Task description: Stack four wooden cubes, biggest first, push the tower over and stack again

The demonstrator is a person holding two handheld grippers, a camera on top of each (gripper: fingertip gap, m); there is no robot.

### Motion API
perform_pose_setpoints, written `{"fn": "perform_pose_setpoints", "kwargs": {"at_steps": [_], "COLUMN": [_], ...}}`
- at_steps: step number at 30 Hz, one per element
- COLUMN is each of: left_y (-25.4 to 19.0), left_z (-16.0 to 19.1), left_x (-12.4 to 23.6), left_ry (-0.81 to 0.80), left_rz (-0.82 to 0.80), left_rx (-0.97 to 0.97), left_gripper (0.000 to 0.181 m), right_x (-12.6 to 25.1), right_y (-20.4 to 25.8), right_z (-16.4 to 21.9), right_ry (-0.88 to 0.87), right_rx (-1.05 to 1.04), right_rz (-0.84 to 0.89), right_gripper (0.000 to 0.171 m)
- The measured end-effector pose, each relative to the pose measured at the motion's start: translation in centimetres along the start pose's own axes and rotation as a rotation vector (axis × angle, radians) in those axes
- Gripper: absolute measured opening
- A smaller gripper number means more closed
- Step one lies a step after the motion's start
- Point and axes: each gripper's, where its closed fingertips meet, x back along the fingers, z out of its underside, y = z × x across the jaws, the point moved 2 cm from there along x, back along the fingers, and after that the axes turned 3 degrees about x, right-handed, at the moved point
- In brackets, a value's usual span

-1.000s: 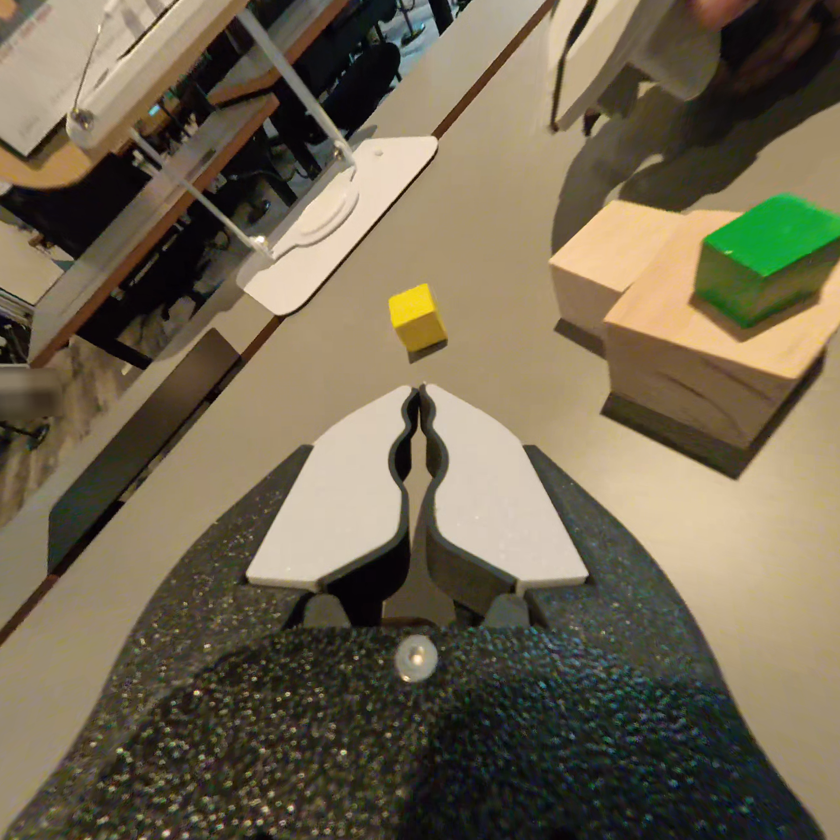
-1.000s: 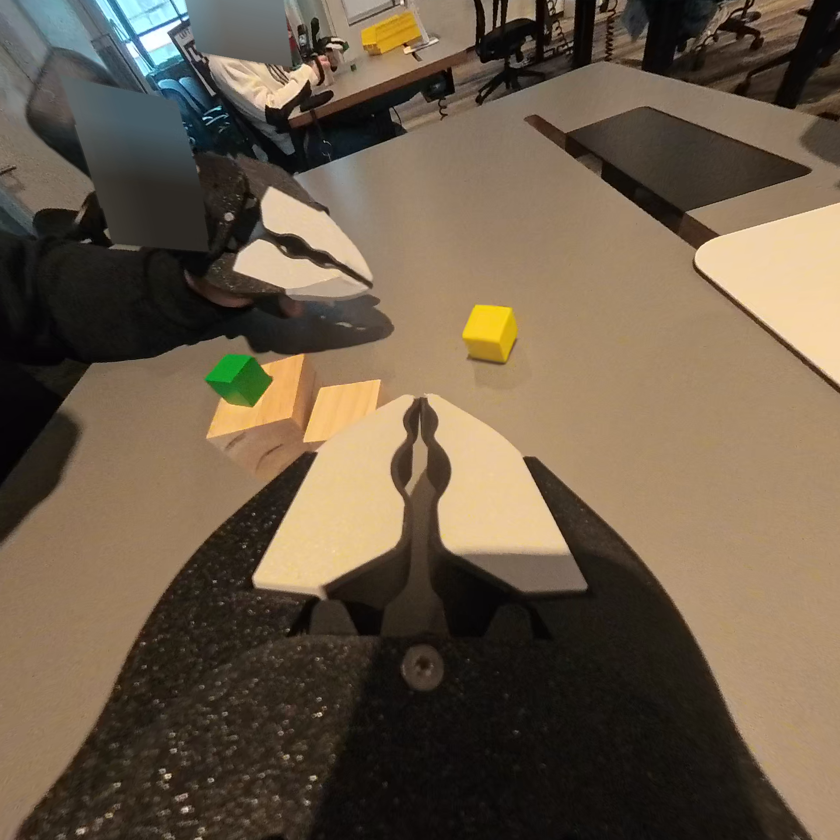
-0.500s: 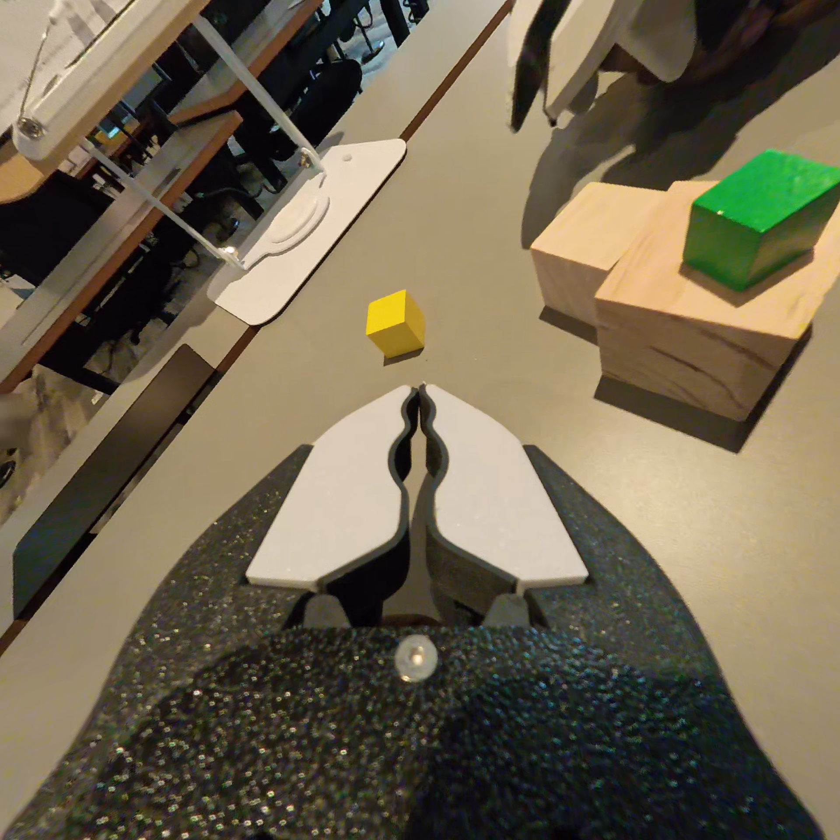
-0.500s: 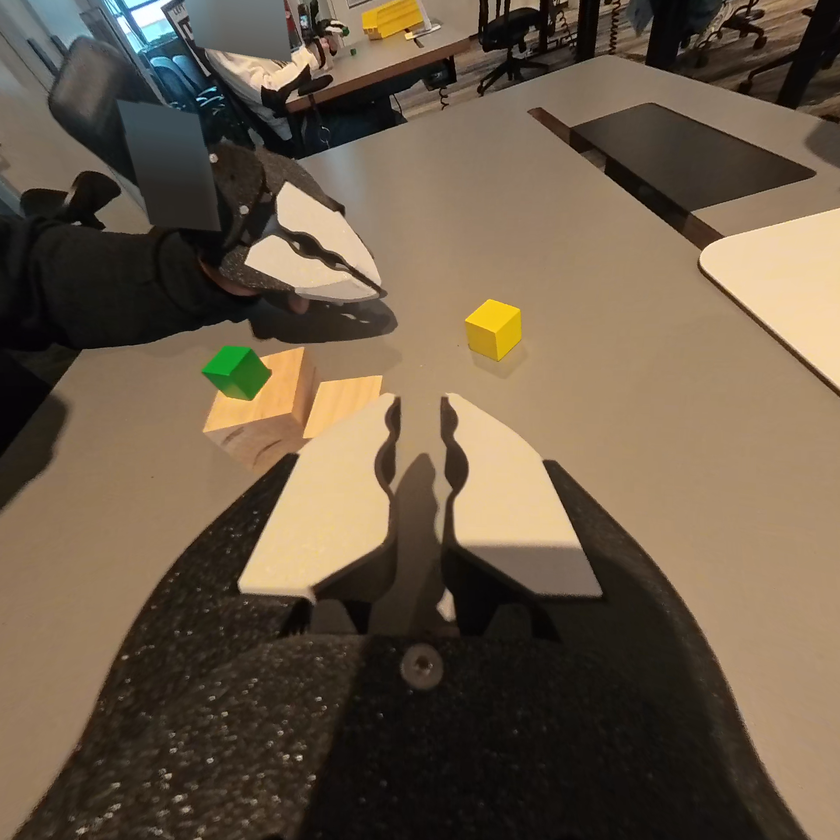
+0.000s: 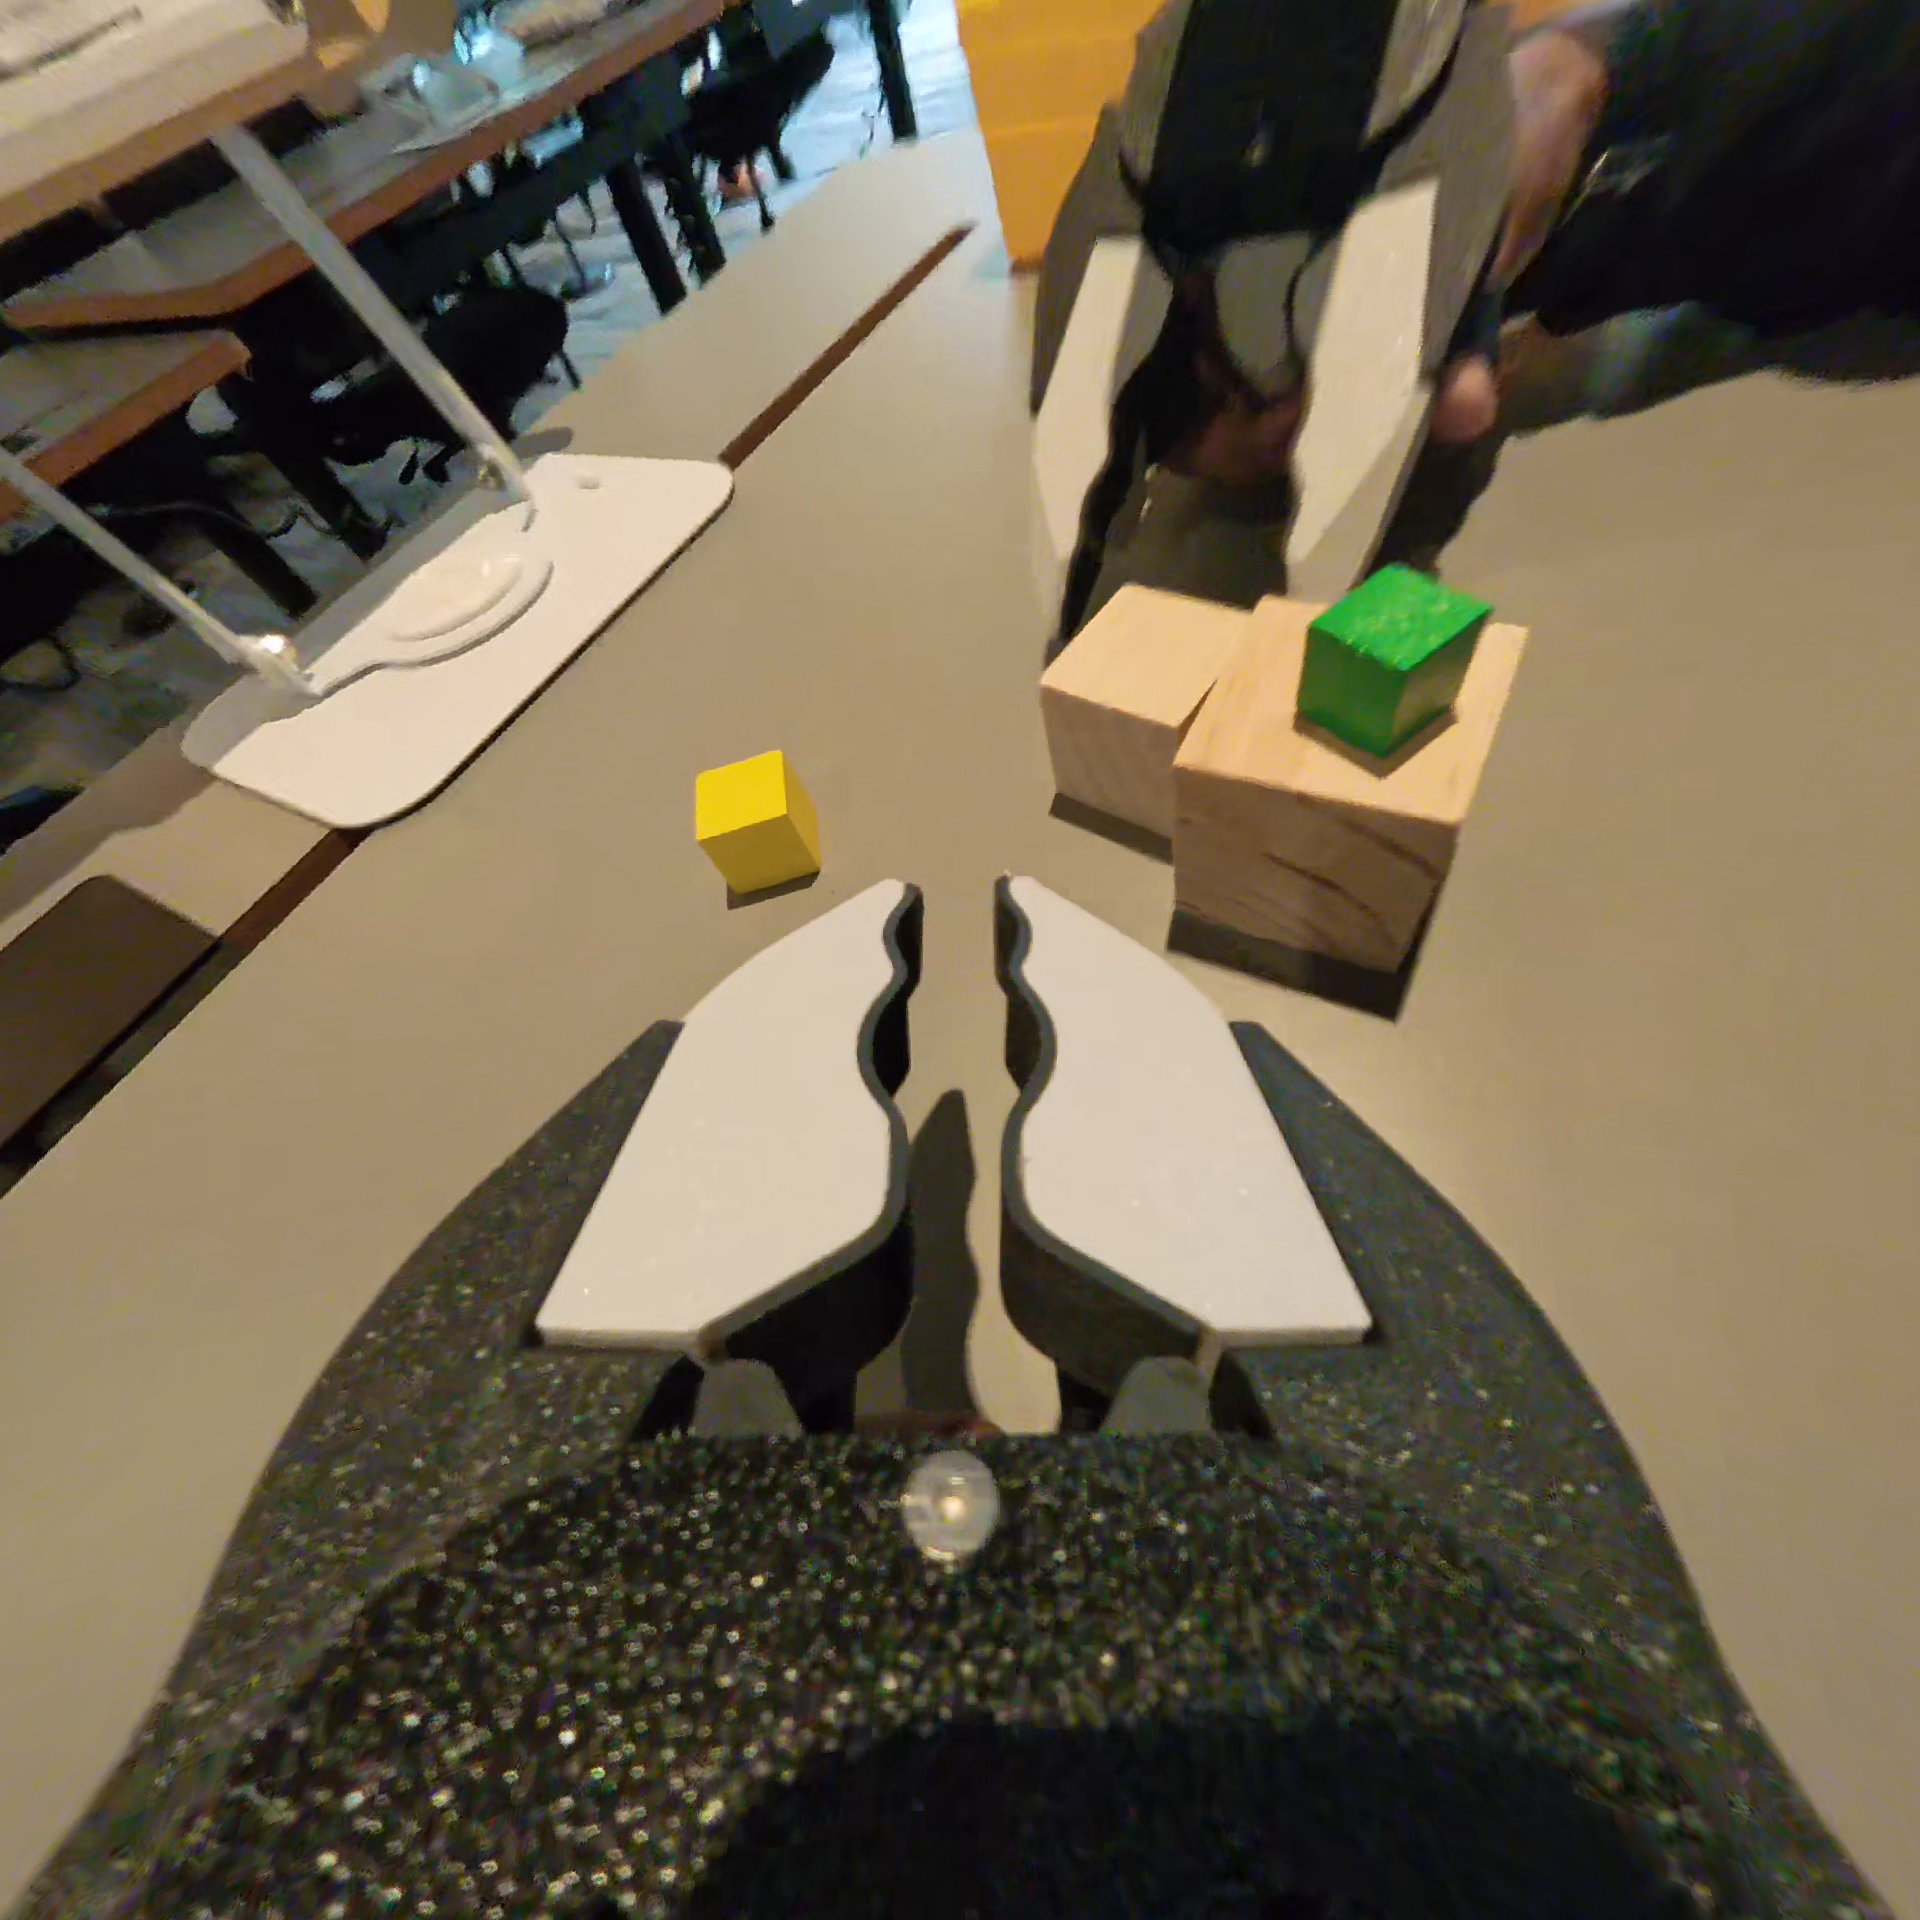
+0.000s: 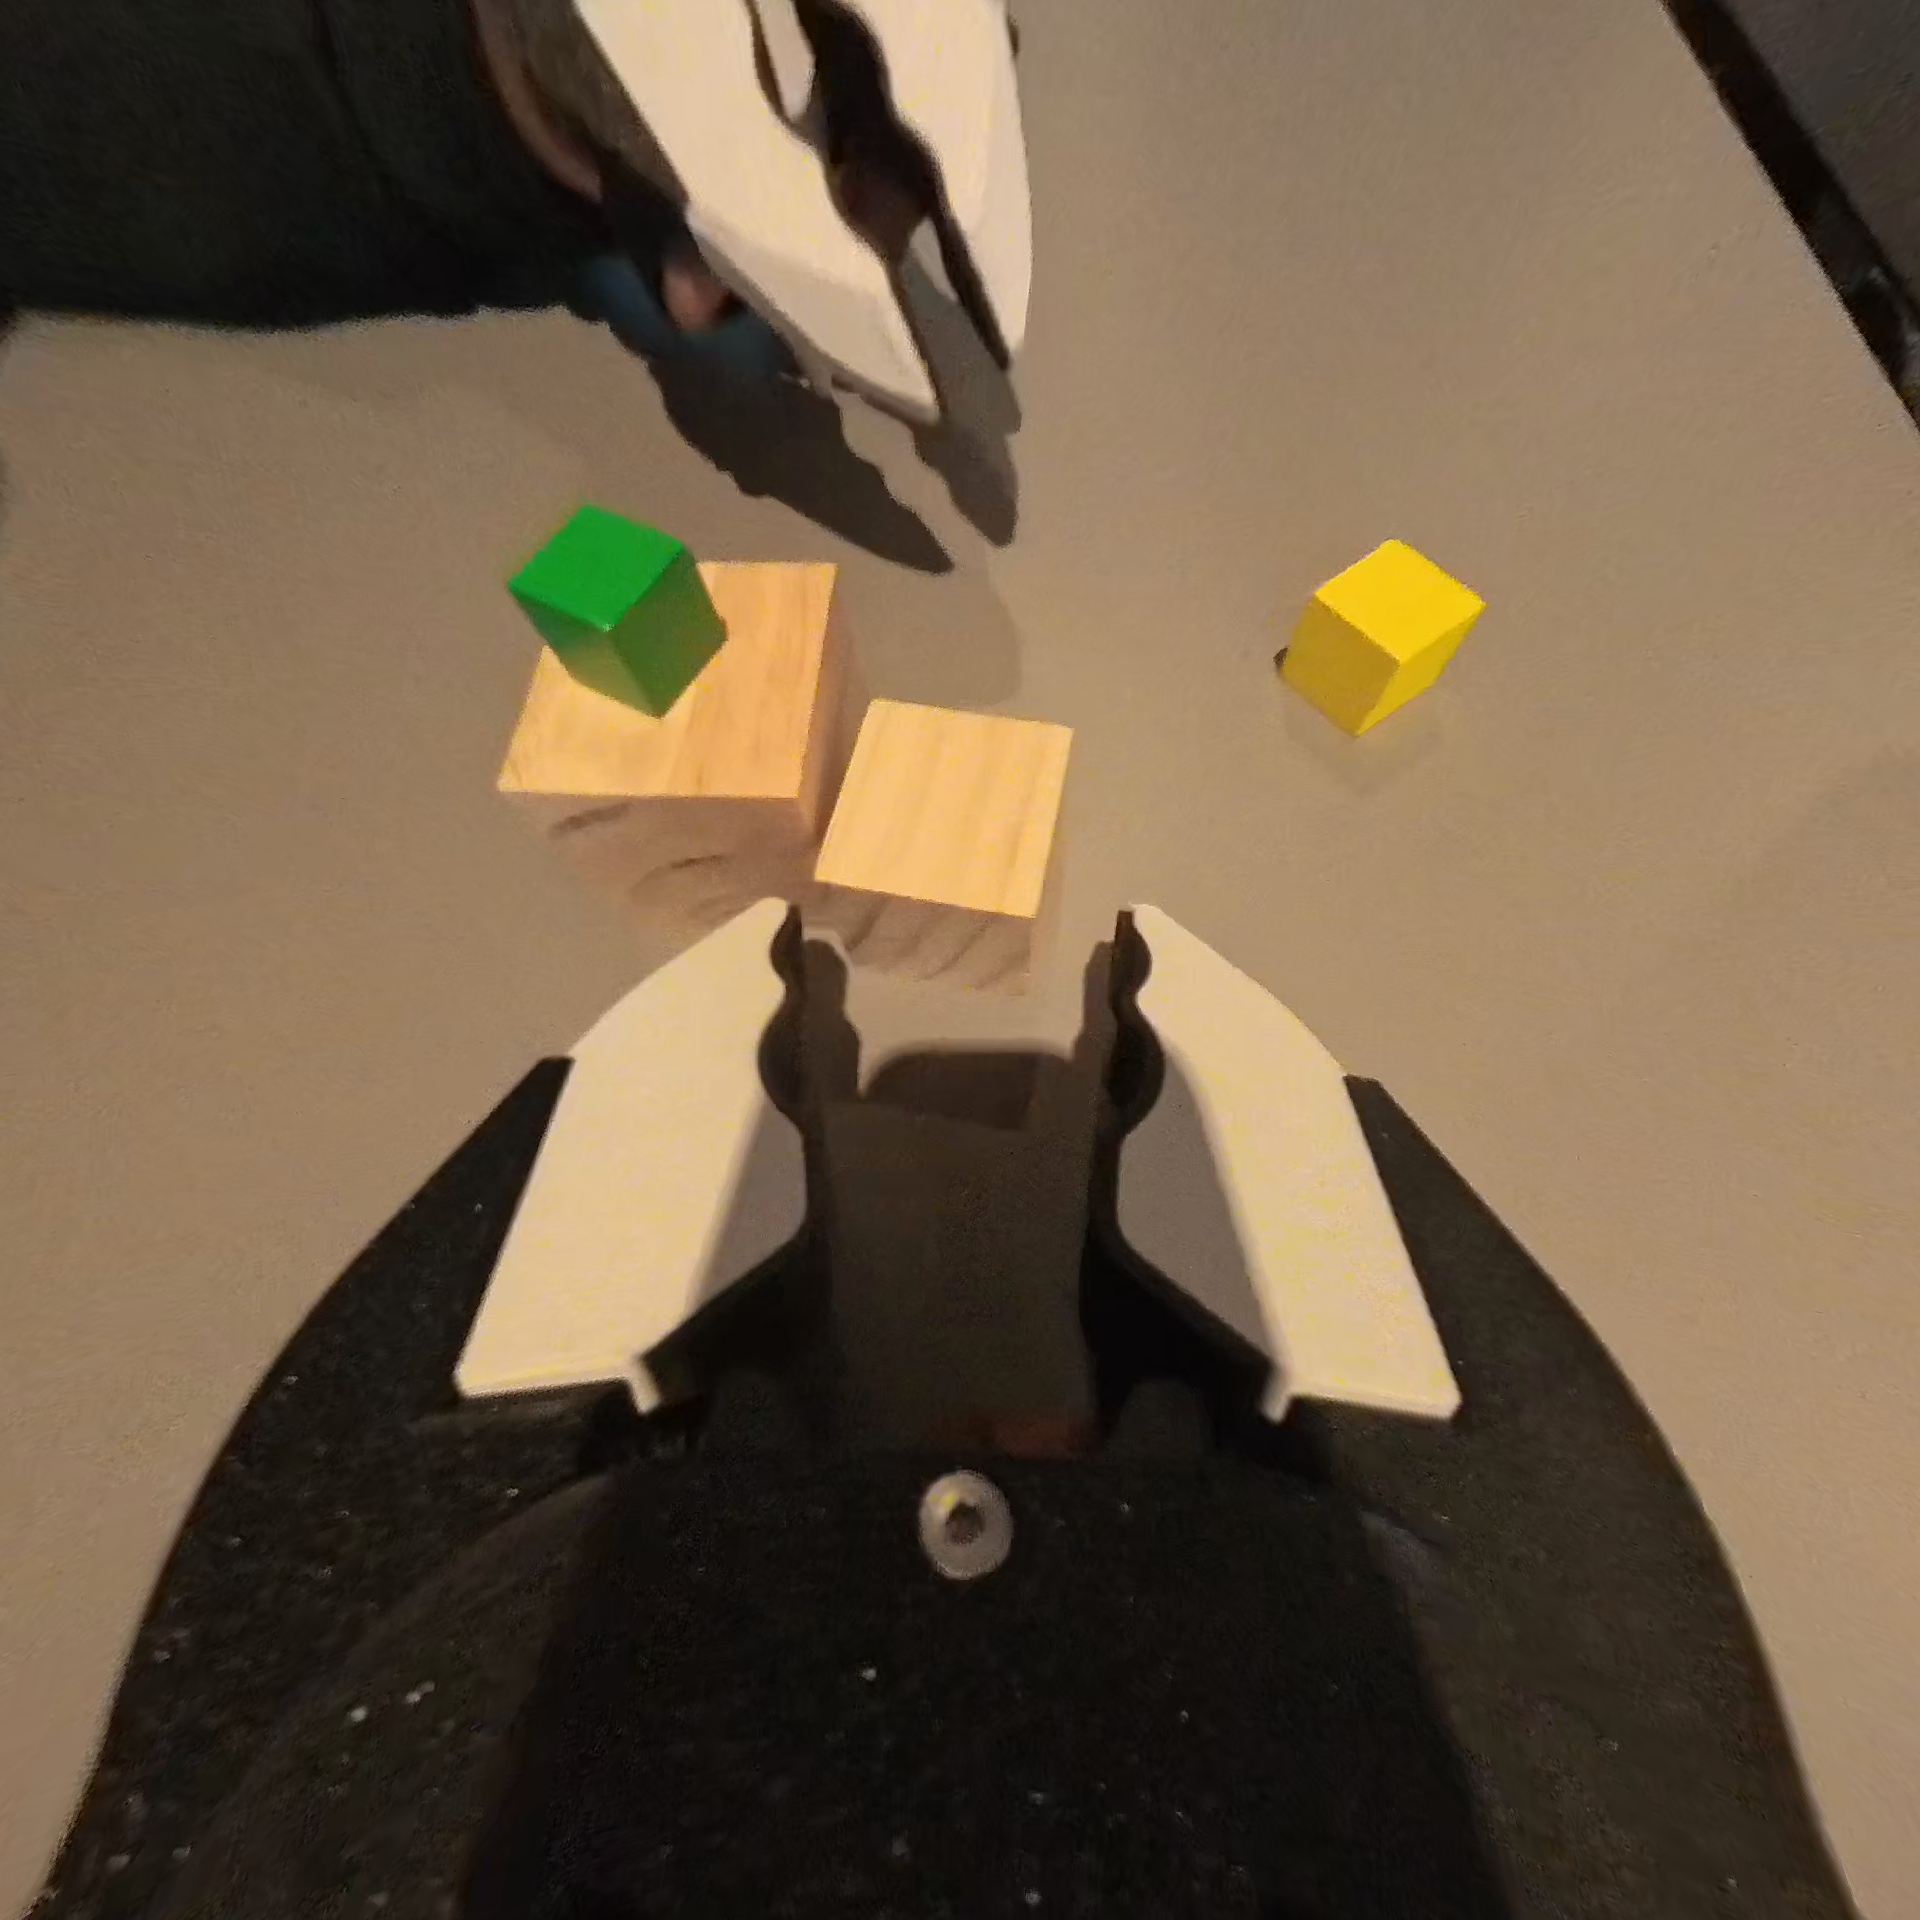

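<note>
On the grey table (image 5: 582,1049) a green cube (image 5: 1387,670) sits tilted on the biggest wooden cube (image 5: 1320,831). A medium wooden cube (image 5: 1127,696) touches its side. A small yellow cube (image 5: 758,821) stands alone, just ahead and left of my left gripper (image 5: 953,894), which is open a little and empty. My right gripper (image 6: 956,925) is wide open and empty, looking down, its tips just short of the medium cube (image 6: 945,810). The right wrist view also shows the big cube (image 6: 707,717), green cube (image 6: 613,613), yellow cube (image 6: 1377,634) and left gripper (image 6: 966,374).
A white lamp base (image 5: 468,634) with a slanted arm stands at the table's left edge. A dark inset panel (image 5: 83,987) lies nearer on the left. Desks and chairs stand beyond the table. The right gripper (image 5: 1236,416) and a dark sleeve are behind the cubes.
Both grippers have opened, the right one wide, the left one slightly. The right gripper has tipped down and moved close over the medium wooden cube. The cubes have not moved.
</note>
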Motion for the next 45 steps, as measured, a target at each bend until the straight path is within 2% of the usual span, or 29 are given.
{"fn": "perform_pose_setpoints", "kwargs": {"at_steps": [1, 4, 6, 11, 15, 27, 31, 35, 40, 45], "left_y": [-0.3, -2.0, -3.5, -6.1, -6.8, -7.4, -7.7, -7.2, -4.5, -0.9], "left_z": [-0.7, -3.1, -4.1, -3.4, -2.9, -3.3, -3.1, -3.2, -3.5, -2.1], "left_x": [0.2, 0.7, 0.7, -0.7, -1.6, -2.4, -2.6, -2.4, -1.5, -0.6], "left_ry": [-0.051, -0.211, -0.254, -0.168, -0.119, -0.093, -0.07, -0.087, -0.141, -0.1], "left_rz": [0.03, 0.162, 0.227, 0.215, 0.192, 0.192, 0.189, 0.186, 0.081, -0.059], "left_rx": [0.024, 0.138, 0.147, -0.048, -0.119, -0.04, -0.05, -0.013, 0.032, 0.044], "left_gripper": [0.013, 0.014, 0.019, 0.04, 0.047, 0.042, 0.03, 0.03, 0.029, 0.03], "right_x": [-0.1, 0.0, 0.1, -0.5, -1.0, -1.1, -1.2, -1.3, -1.5, -1.3], "right_y": [0.1, 0.0, -0.2, 0.1, 0.1, -0.1, 0.0, 0.1, -0.3, -1.4], "right_z": [0.1, 0.0, -0.1, 0.4, 0.7, 0.9, 0.9, 1.1, 1.2, 1.4], "right_ry": [0.012, -0.004, -0.012, 0.05, 0.096, 0.115, 0.118, 0.135, 0.157, 0.16], "right_rx": [0.013, -0.007, -0.023, 0.013, 0.032, 0.02, 0.024, 0.031, 0.025, -0.042], "right_rz": [0.0, -0.005, -0.009, 0.005, 0.018, 0.026, 0.017, 0.021, 0.058, 0.119], "right_gripper": [0.057, 0.058, 0.058, 0.059, 0.06, 0.056, 0.056, 0.056, 0.053, 0.042]}}
